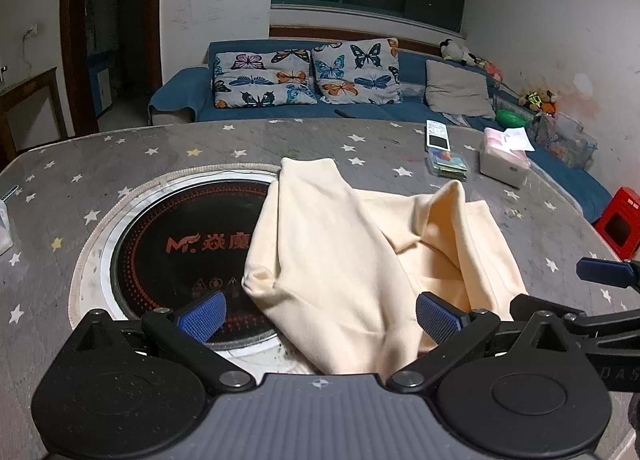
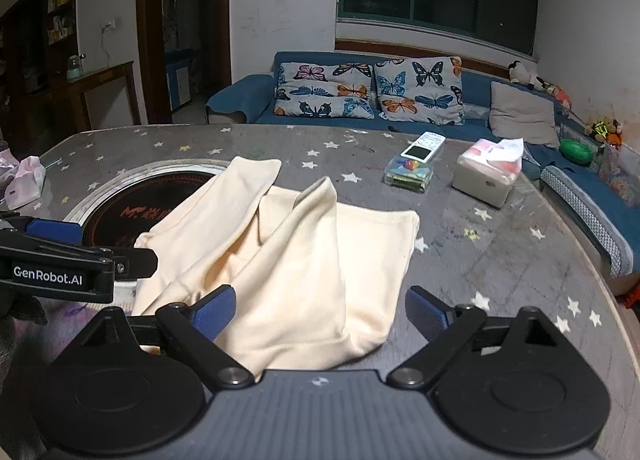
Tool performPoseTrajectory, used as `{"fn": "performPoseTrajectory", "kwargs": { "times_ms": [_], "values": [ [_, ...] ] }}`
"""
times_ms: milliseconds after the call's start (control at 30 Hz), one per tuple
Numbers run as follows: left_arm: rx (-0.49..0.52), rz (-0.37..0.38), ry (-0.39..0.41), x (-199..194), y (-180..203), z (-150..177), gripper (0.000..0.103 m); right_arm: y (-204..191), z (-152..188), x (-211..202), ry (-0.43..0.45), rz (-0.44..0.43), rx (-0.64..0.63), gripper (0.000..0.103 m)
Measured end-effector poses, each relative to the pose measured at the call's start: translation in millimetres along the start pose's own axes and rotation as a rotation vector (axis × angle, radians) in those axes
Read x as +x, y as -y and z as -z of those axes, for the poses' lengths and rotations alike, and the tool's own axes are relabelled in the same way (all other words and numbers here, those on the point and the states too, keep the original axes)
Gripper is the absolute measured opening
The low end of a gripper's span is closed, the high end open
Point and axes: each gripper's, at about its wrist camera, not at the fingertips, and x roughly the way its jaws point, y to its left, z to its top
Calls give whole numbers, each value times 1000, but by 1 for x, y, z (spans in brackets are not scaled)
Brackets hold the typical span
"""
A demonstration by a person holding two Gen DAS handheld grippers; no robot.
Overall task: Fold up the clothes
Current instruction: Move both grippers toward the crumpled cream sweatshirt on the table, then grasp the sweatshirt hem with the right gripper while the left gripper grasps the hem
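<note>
Garment [image 1: 344, 252] between spread jaws

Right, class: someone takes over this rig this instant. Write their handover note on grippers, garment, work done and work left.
Left gripper: open, empty, over the near edge of the cream garment.
Right gripper: open, empty, at the same near edge.
The garment lies rumpled on the star-patterned table, its left part overlapping the round cooktop.
Done: no tidy fold visible.
Left: grasp, flatten, fold.

Cream garment [image 1: 332, 252]; grey star-print tablecloth [image 1: 120, 164]; butterfly-print cushions [image 1: 264, 80].
</note>
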Motion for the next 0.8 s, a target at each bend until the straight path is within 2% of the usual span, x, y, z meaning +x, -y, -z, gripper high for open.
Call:
{"fn": "performPoseTrajectory", "kwargs": {
  "times_ms": [300, 500, 600, 667, 700, 767, 800],
  "values": [
    [4, -3, -16, 19, -1, -12, 100, 5, -25, 23, -3, -7, -18, 86],
    [13, -8, -16, 40, -4, -32, 92, 13, -50, 52, -17, -36, -10, 75],
    [13, -15, -22, 50, -8, -40, 91, 15, -53, 74, -46, -40, -3, 66],
    [4, -16, -27, 56, -13, -46, 91, 16, -56, 88, -66, -42, 2, 54],
    [2, -18, -28, 59, -14, -49, 91, 17, -57, 95, -75, -43, 4, 53],
    [-2, -21, -31, 66, -16, -56, 90, 18, -59, 110, -95, -45, 9, 41],
    [-4, -21, -34, 70, -16, -60, 90, 19, -60, 117, -105, -46, 11, 38]
  ]
}}
